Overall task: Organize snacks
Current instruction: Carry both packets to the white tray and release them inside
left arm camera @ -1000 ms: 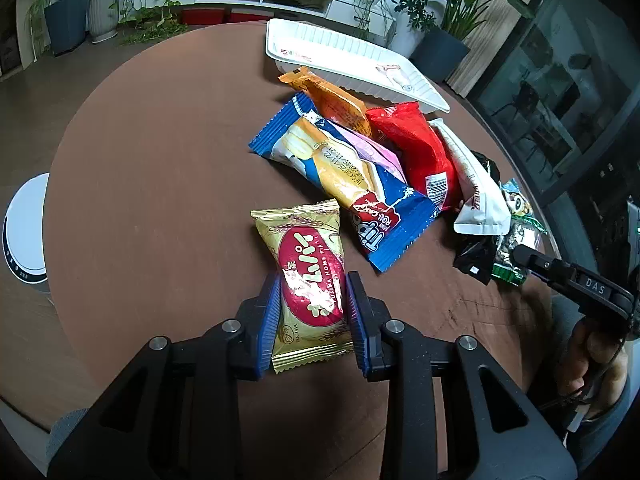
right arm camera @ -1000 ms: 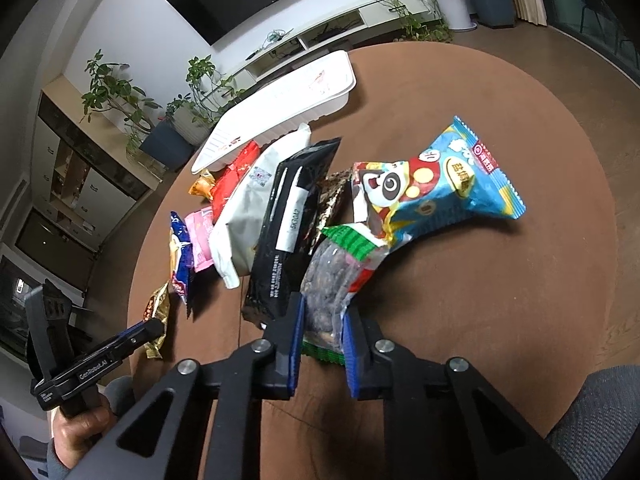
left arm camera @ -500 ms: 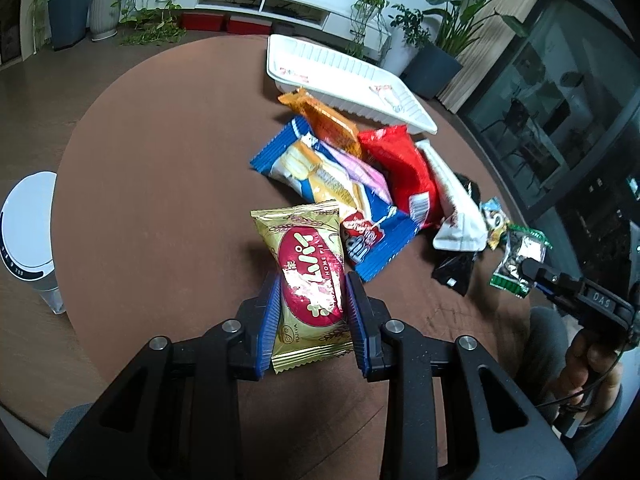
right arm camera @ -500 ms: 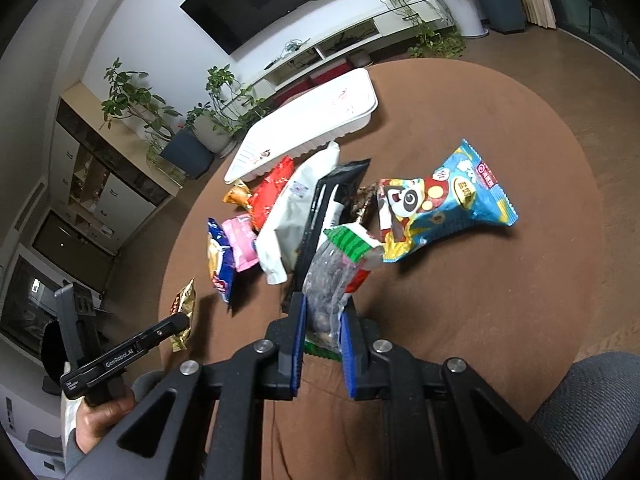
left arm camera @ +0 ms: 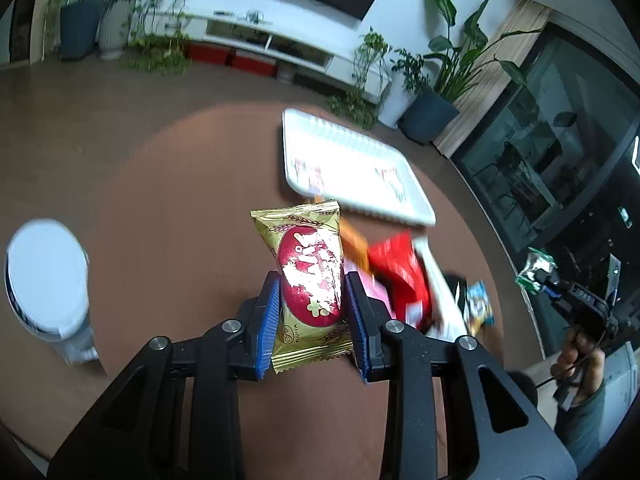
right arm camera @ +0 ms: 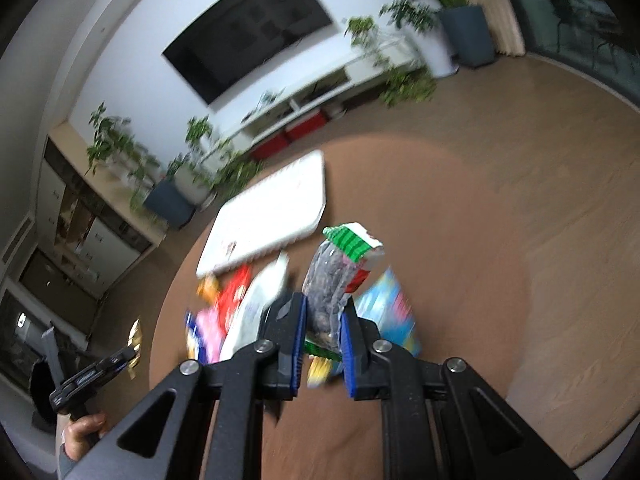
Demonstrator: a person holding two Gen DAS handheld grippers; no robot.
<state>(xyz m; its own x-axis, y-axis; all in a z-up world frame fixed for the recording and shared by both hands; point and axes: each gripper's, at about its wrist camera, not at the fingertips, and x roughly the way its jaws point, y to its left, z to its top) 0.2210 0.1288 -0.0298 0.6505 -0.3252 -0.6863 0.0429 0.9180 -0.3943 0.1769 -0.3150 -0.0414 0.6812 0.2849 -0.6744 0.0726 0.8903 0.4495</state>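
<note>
Left wrist view shows the left gripper (left arm camera: 312, 312) clenched on a gold snack pack (left arm camera: 308, 280), held above the brown table (left arm camera: 160, 200), with the white tray (left arm camera: 352, 176) behind. Right wrist view shows the right gripper (right arm camera: 323, 322) grasping a clear snack bag (right arm camera: 332, 280) above the pile of snacks (right arm camera: 236, 312).

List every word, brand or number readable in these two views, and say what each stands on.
"FUJIYA": on the gold snack pack, near its lower edge, held in the left gripper.
White lettering on that pack's red oval: smeared, unreadable.
Print on the white tray and on the clear bag: blurred, unreadable.
</note>
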